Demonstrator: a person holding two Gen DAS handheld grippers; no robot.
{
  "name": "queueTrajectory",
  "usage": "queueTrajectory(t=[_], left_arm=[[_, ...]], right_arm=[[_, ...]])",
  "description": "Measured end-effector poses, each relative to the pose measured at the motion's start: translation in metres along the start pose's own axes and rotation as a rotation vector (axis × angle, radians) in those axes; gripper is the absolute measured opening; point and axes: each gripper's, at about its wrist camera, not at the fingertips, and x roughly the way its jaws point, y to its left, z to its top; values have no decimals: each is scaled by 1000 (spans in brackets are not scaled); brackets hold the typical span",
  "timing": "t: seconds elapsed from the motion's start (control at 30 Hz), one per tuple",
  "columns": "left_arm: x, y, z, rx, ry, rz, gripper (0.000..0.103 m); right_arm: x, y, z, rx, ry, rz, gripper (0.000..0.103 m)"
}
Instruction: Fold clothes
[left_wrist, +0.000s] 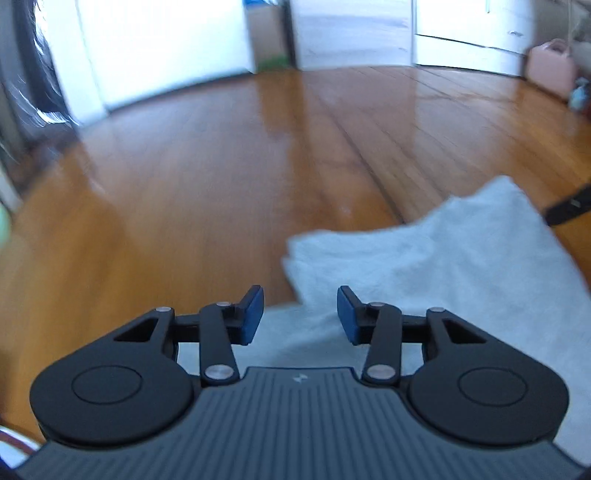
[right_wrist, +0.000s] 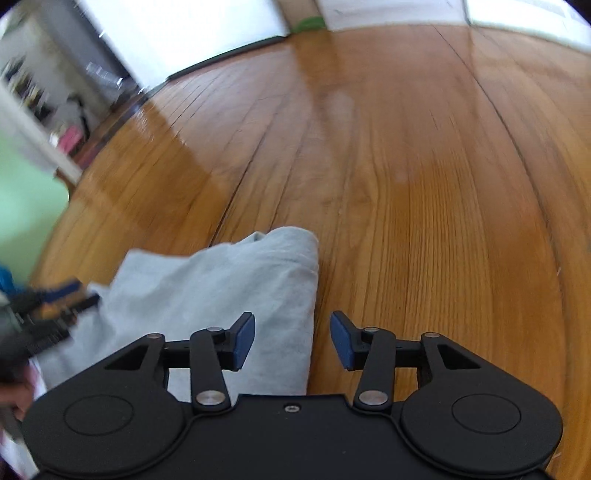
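Both the left gripper (left_wrist: 300, 314) and right gripper (right_wrist: 292, 339) tilt down over the pale garment (right_wrist: 221, 291), jaws apart and empty.

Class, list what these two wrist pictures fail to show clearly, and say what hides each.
- Pale grey folded cloth: its near part is hidden behind the left tool.
- Same cloth, right wrist view: near end hidden behind the right tool.
- Dark blurred object, left edge: motion blur, unidentifiable.
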Motion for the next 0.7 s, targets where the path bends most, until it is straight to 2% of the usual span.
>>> queueTrajectory(t=[0.13, 0.2, 0.27, 0.3, 0.33, 0.37, 0.4, 0.47, 0.5, 0.53, 0.67, 0.7], left_arm=[[-1, 23, -7, -122, 17, -158, 48], [2, 26, -11, -115, 34, -221, 57], [8, 24, -16, -101, 47, -247, 59], [11, 22, -18, -92, 54, -243, 54], [14, 18, -19, -85, 63, -222, 45], [17, 15, -20, -79, 66, -205, 27], [15, 13, -19, -81, 48, -202, 17], [6, 6, -13, -78, 18, -169, 13], [0, 3, -10, -70, -3, -153, 11], [-6, 1, -7, -64, -26, -138, 11], [-7, 6, -7, -116, -80, -129, 13], [-1, 6, -10, -118, -72, -80, 16]], right_arm=[[-3, -9, 0, 46, -32, 58, 56], [4, -6, 1, 38, -16, 72, 56], [13, -2, 1, 19, 7, 82, 56], [18, 2, 1, 3, 9, 74, 57], [23, 4, 0, -10, 6, 58, 60], [28, 7, -1, -15, 0, 40, 61], [32, 8, -1, -14, -2, 24, 62], [39, 12, 0, -33, -42, 11, 61], [35, 16, -2, -74, -83, 3, 37], [30, 21, -4, -113, -122, -4, 8], [4, 27, -13, -191, -259, -28, 7], [0, 27, -14, -208, -273, -45, 7]])
